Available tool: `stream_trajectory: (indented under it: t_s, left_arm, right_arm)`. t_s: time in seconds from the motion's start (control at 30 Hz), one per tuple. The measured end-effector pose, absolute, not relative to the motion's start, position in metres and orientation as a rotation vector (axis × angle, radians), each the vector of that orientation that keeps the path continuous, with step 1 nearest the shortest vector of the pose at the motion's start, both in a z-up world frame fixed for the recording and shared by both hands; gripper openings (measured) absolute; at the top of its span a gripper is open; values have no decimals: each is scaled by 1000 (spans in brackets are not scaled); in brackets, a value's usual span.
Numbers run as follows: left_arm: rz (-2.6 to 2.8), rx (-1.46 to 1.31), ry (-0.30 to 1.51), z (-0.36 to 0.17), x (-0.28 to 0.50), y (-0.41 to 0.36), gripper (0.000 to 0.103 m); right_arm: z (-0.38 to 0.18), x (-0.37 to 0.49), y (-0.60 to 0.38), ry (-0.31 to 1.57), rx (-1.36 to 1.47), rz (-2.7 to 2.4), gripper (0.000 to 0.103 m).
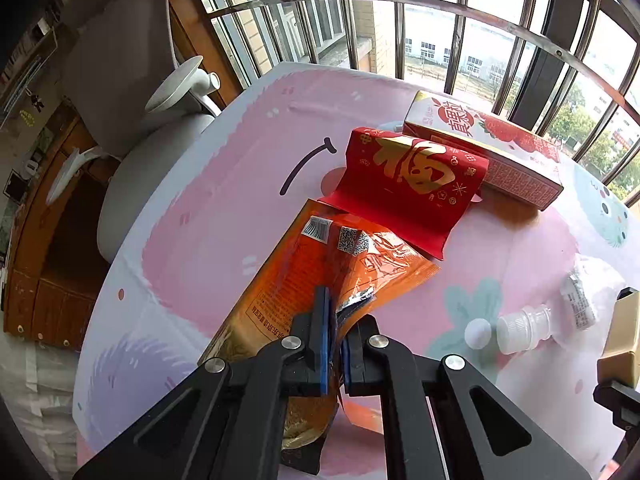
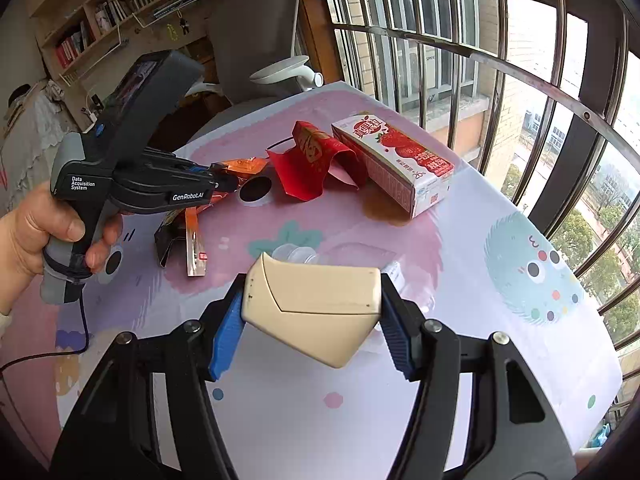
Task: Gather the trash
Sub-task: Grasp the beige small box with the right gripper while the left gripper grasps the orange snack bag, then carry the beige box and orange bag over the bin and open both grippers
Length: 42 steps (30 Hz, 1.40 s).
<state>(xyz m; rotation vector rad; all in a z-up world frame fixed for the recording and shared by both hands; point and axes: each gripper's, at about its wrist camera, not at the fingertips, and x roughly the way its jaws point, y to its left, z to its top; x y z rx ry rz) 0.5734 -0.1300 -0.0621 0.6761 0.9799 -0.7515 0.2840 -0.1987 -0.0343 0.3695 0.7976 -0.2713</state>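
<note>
My left gripper [image 1: 338,320] is shut on an orange snack wrapper [image 1: 316,264], lifting its near end off the table. Beyond it lie a curled red packet with a gold character [image 1: 408,184] and a strawberry milk carton [image 1: 484,148] on its side. A clear plastic bottle [image 1: 528,328] and its white cap [image 1: 478,332] lie to the right. My right gripper [image 2: 314,292] is shut on a beige box [image 2: 320,312], held above the table. In the right wrist view a hand [image 2: 36,232] holds the left gripper [image 2: 228,180], with the wrapper [image 2: 192,240] hanging from it.
The round table [image 2: 520,360] has a pink cartoon cloth, with a brown spill [image 2: 384,208] beside the carton [image 2: 396,164]. A grey office chair [image 1: 132,80] stands at the far left edge. Barred windows [image 2: 500,80] close the back and right; bookshelves [image 2: 100,12] are behind.
</note>
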Motion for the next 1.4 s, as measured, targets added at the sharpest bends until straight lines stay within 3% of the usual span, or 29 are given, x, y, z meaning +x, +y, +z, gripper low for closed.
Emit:
stream_trajectory:
  t_s: [0.43, 0.73, 1.17, 1.4]
  left_arm:
    - [-691, 286, 959, 58, 451, -37, 2]
    - [-474, 81, 942, 95, 318, 2, 2]
    - [-236, -131, 1052, 5, 88, 6, 2]
    - [-184, -168, 1128, -60, 14, 13, 2]
  right_arm:
    - [11, 237, -185, 814, 297, -113, 58]
    - [22, 170, -188, 847, 190, 148, 58]
    - [-13, 47, -180, 992, 15, 461, 58]
    - [-66, -10, -142, 1098, -111, 540, 58]
